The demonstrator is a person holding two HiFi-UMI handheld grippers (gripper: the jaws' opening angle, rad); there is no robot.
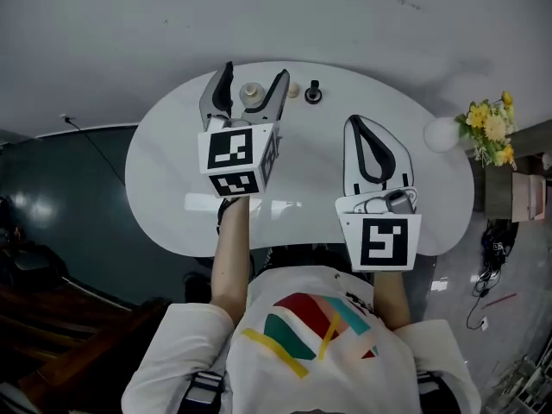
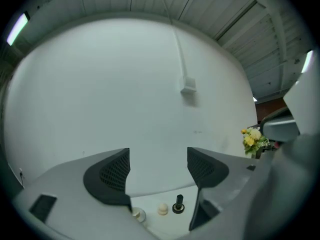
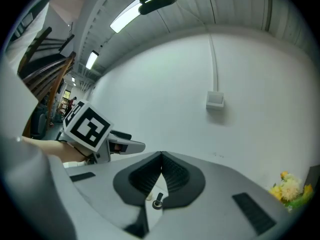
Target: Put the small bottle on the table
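Indoor workroom here — lab or office, can't tell which: bare white wall (image 2: 125, 84) with a cable duct (image 3: 213, 59) and box (image 3: 215, 100), strip lights (image 3: 125, 21) on a panelled ceiling (image 3: 240, 9), a rounded white table (image 1: 302, 197) — yellow flowers (image 1: 490, 132) beside it.

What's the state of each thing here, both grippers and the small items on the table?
Left gripper: fingers apart, nothing between them.
Right gripper: fingers together, holding nothing.
Small bottle: upright on the table, not gripped.
Cream ball: resting on the table.
Black peg: upright on the table.
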